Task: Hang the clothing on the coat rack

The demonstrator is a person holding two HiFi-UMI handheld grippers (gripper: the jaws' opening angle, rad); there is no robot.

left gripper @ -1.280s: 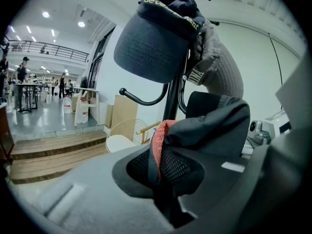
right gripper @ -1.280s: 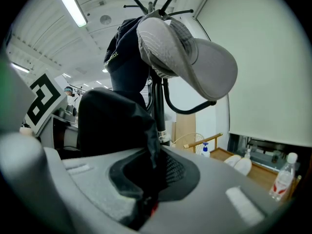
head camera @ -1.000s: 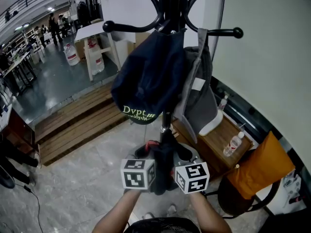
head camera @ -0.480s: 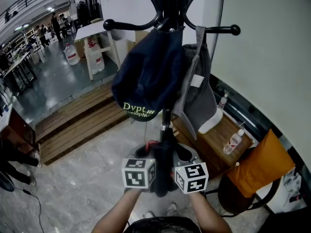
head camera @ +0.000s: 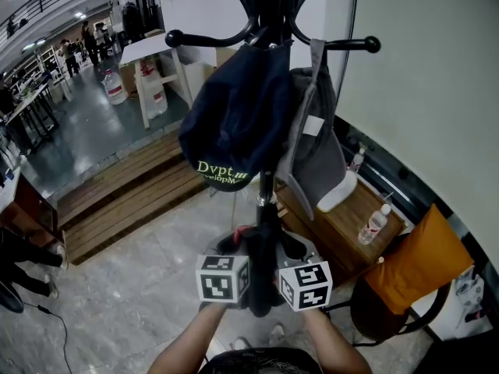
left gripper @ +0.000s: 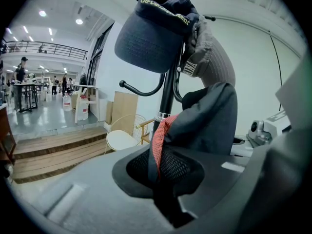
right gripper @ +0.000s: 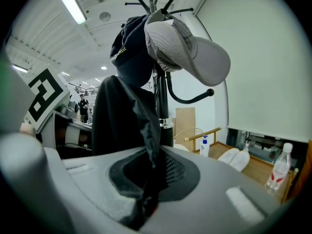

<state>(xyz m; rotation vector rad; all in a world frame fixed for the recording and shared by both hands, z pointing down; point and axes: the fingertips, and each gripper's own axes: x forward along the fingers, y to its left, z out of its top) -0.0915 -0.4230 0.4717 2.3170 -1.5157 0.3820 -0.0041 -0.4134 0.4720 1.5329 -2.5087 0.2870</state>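
Observation:
A black coat rack [head camera: 265,197] stands in front of me. A navy cap [head camera: 234,123] with pale lettering and a grey cap [head camera: 316,142] hang from its upper hooks. Low in the head view my left gripper [head camera: 234,249] and right gripper [head camera: 300,249] stand side by side, close to the pole. Both are shut on one dark garment [head camera: 263,265] bunched between them. In the left gripper view the garment [left gripper: 207,121] shows a red mesh strip and fills the left gripper [left gripper: 163,179]. In the right gripper view dark fabric [right gripper: 122,121] runs down into the right gripper [right gripper: 148,182]. The fingertips are hidden by cloth.
A white wall [head camera: 421,92] rises at the right. Beside the rack's foot are a low wooden bench [head camera: 347,220] with a plastic bottle [head camera: 375,223], and a chair with an orange cushion [head camera: 417,267]. Wooden steps [head camera: 125,201] lie at the left, and people stand far behind them.
The rack and caps sit slightly higher in the head view. Both grippers keep their hold on the garment in the same spot.

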